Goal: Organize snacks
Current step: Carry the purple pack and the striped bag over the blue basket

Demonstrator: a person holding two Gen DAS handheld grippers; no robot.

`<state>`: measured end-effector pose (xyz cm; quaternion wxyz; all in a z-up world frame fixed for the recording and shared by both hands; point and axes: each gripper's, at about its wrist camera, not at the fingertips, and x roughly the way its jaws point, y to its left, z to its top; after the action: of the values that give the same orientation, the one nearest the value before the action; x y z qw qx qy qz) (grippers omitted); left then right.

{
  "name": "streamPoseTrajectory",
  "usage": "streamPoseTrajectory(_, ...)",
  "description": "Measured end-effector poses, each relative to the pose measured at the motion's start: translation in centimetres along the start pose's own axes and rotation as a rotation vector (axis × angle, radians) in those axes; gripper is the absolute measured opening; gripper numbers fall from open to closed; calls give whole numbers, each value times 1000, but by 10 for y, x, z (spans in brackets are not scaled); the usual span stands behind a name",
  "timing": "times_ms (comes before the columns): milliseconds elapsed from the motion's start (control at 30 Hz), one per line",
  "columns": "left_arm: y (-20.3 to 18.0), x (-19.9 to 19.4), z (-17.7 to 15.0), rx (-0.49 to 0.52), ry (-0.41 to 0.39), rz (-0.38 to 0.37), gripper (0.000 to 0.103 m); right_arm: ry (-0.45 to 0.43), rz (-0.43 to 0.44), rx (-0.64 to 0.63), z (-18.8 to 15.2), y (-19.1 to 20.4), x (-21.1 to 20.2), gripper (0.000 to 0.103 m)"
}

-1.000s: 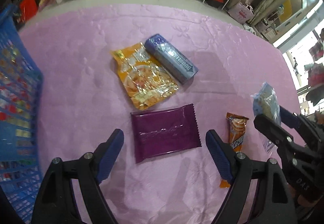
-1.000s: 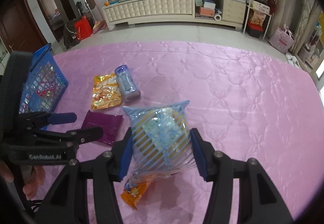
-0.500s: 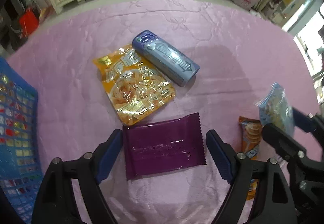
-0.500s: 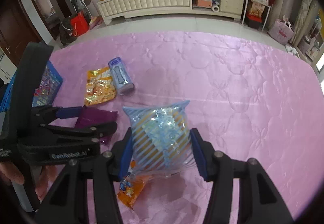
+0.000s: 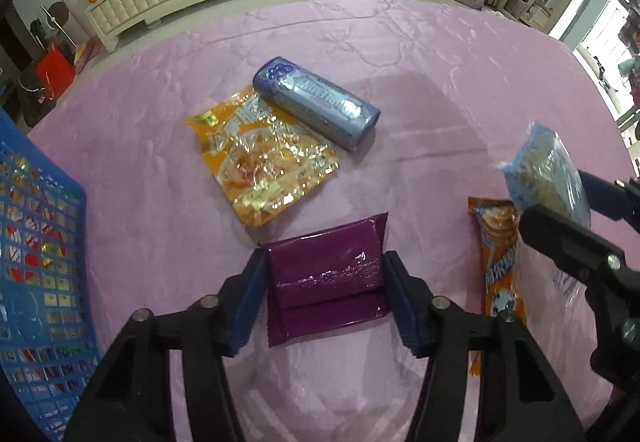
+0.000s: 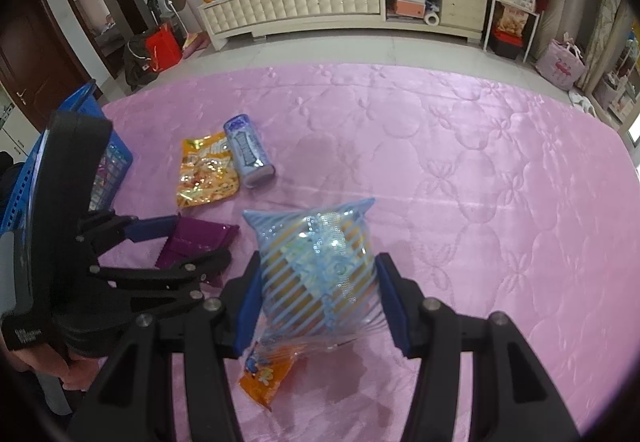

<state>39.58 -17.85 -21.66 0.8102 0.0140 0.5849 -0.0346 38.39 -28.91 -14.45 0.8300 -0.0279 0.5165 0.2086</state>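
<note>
My left gripper (image 5: 326,290) is shut on a flat purple snack packet (image 5: 326,284) that lies on the pink cloth; its blue pads press both short edges. It also shows in the right wrist view (image 6: 192,242). My right gripper (image 6: 318,294) is shut on a blue striped snack bag (image 6: 318,278) and holds it above the cloth; the bag shows at the right of the left wrist view (image 5: 544,174). An orange cookie packet (image 5: 502,266) lies under the right gripper. A yellow noodle packet (image 5: 264,158) and a blue-grey tube (image 5: 316,104) lie further back.
A blue plastic basket (image 5: 36,266) with snacks inside stands at the left edge of the cloth. The pink quilted cloth (image 6: 480,182) stretches to the right and back. A low cabinet (image 6: 320,6) and shelves stand on the floor beyond.
My left gripper has moved forward over the purple packet and closed its fingers on it. The right gripper still holds the blue striped bag in about the same place.
</note>
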Motion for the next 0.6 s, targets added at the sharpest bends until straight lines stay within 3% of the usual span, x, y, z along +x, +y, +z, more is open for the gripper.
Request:
streamPoseTrajectory(167,9,-9,-19,-36,-2,-13,52,5,14,-14,-2,5,0,59)
streamPoseTrajectory(600,23,-109,-58,-15,-187,15,52,-78,44,-26,4,33,-49,58)
